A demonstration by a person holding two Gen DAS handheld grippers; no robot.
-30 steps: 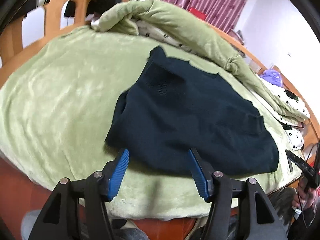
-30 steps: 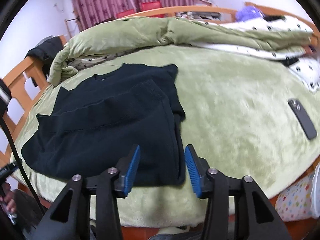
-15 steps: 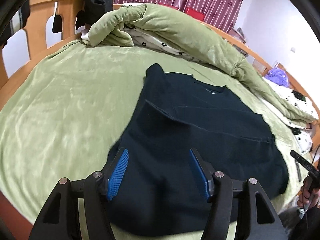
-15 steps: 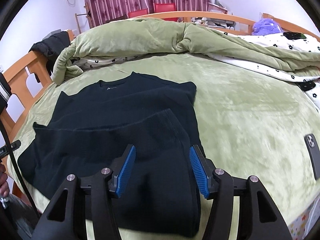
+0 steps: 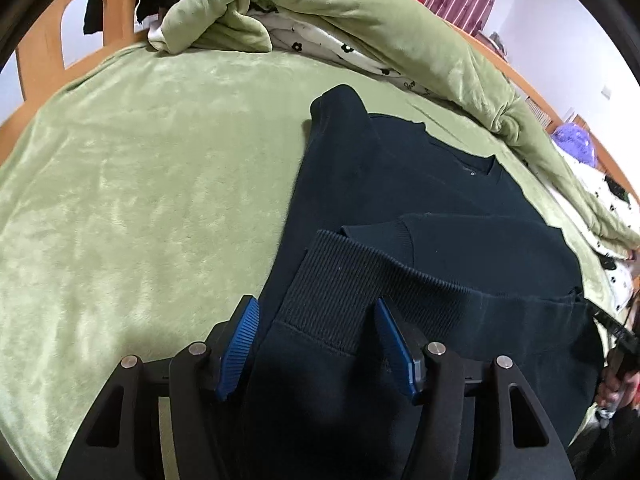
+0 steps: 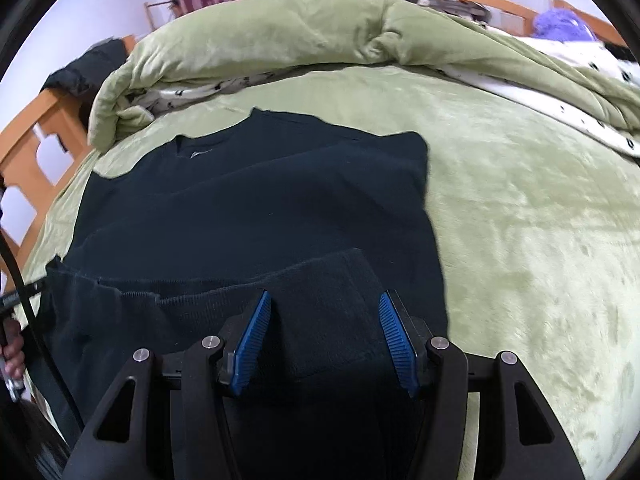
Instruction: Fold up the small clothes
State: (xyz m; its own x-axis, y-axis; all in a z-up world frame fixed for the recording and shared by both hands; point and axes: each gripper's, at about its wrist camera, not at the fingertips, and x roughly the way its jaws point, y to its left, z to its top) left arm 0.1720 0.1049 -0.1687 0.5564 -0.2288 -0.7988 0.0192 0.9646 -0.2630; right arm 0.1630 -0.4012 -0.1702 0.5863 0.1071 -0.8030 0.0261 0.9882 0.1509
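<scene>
Lying flat on the green bed cover, a dark sweater is being shown with its neckline toward the rolled green quilt and its ribbed hem folded up over the body, on the side away from the quilt.

The left gripper is being held over the sweater's left end of that hem. Its blue pads are being kept apart on either side of the ribbed band, with a clear gap to the cloth on each side; the jaws are being drawn inward at this moment, and nothing is being clamped.

The right gripper is being held over the opposite end of the hem, near the sweater's right edge. Its pads are likewise being kept spread, with folded cloth lying beneath and between them but not being pinched.

Beyond the sweater, a white flower-print sheet is being exposed under the quilt, and a wooden bed frame is being seen past the quilt's end. A purple object is being seen far beyond the quilt, too blurred for its kind to be told.
</scene>
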